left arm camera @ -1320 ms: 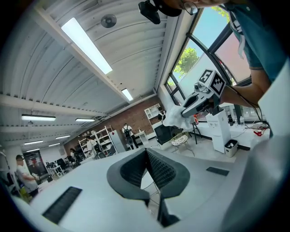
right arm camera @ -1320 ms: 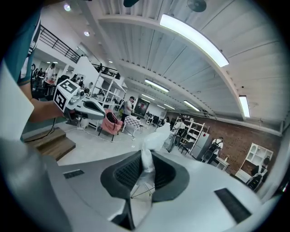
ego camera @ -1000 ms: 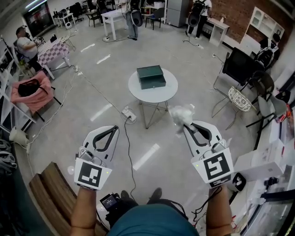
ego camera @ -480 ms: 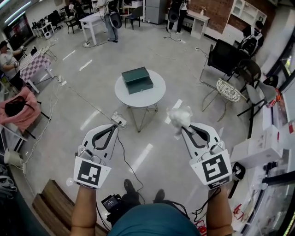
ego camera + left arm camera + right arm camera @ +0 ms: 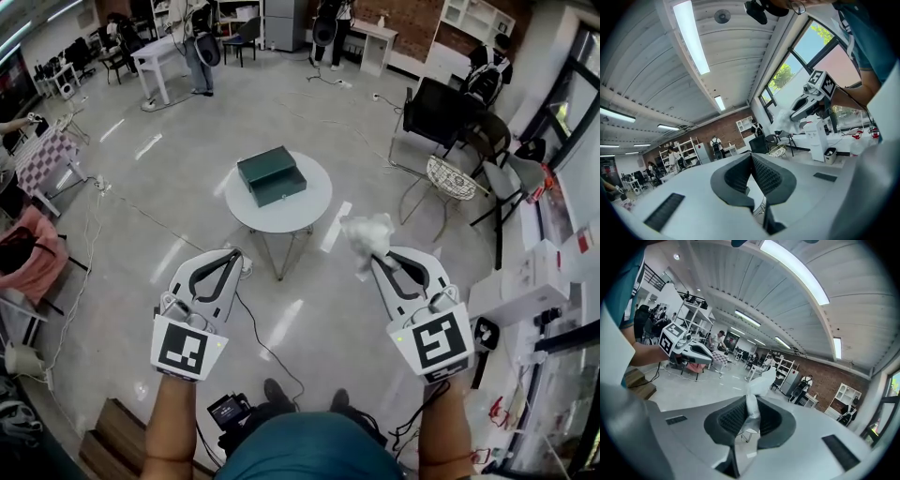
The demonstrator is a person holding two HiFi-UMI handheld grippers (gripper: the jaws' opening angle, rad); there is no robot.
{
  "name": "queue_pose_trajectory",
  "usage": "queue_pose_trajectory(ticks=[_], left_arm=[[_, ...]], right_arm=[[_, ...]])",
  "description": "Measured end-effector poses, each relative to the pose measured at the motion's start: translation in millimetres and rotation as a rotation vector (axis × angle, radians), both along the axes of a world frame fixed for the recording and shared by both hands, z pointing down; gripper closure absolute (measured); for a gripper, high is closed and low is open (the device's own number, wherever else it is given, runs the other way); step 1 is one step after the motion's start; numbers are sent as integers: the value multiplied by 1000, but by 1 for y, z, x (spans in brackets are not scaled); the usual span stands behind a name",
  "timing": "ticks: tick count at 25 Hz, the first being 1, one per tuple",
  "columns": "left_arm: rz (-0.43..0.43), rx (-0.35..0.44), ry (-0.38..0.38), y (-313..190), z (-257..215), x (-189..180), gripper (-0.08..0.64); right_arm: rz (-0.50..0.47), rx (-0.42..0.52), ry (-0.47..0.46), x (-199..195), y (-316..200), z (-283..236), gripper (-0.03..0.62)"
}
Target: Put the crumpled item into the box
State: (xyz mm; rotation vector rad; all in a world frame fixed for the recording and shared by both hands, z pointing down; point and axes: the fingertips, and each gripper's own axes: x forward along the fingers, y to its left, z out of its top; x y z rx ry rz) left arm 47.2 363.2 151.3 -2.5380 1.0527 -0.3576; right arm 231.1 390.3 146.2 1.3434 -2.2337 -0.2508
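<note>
Since a second before, the round table point(image 5: 305, 211) and the green box point(image 5: 272, 175) on it had slid left and a bit lower in the head view, so I'd guess the person was walking up to it, while both grippers held the same spots out front. On the left, the left gripper point(image 5: 230, 258) had its jaws pressed together on nothing, just riding along. Below and beside it a cable point(image 5: 272, 342) snaked across the floor toward the table legs, and that was my first worry: a foot could catch it on the approach. The box sat toward the back-left of the tabletop, well short of both grippers, and its lid looked closed from up here, though I couldn't swear to it. If so, the free gripper would've had to lift the lid first, and a nudge could shove the box toward the far rim. The crumpled item point(image 5: 368, 232), white and papery, was in the air and pinched by a thin tail in the right gripper point(image 5: 375, 262), with most of the wad sticking out past the tips. With a hold that skimpy it could've slipped out mid-walk. Further right, the wire chair point(image 5: 450, 178) stood well apart, so the floor up to the table was mostly open.
</note>
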Motion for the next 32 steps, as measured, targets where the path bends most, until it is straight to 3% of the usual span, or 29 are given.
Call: queue_pose_trajectory(ticks=[9, 14, 20, 27, 32], left_arm=[[20, -2, 25, -41, 1, -62, 541], [-22, -13, 33, -67, 11, -85, 541], [-99, -14, 12, -107, 17, -98, 541], [-201, -26, -9, -172, 22, -86, 541], [-252, -42, -28, -220, 32, -42, 541]], right_arm=[[-6, 12, 39, -68, -39, -3, 525], [-33, -1, 29, -89, -74, 4, 525], [-140, 8, 31, -105, -133, 14, 525], [-253, 0, 10, -96, -214, 25, 525], [-299, -12, -13, -55, -272, 34, 525]])
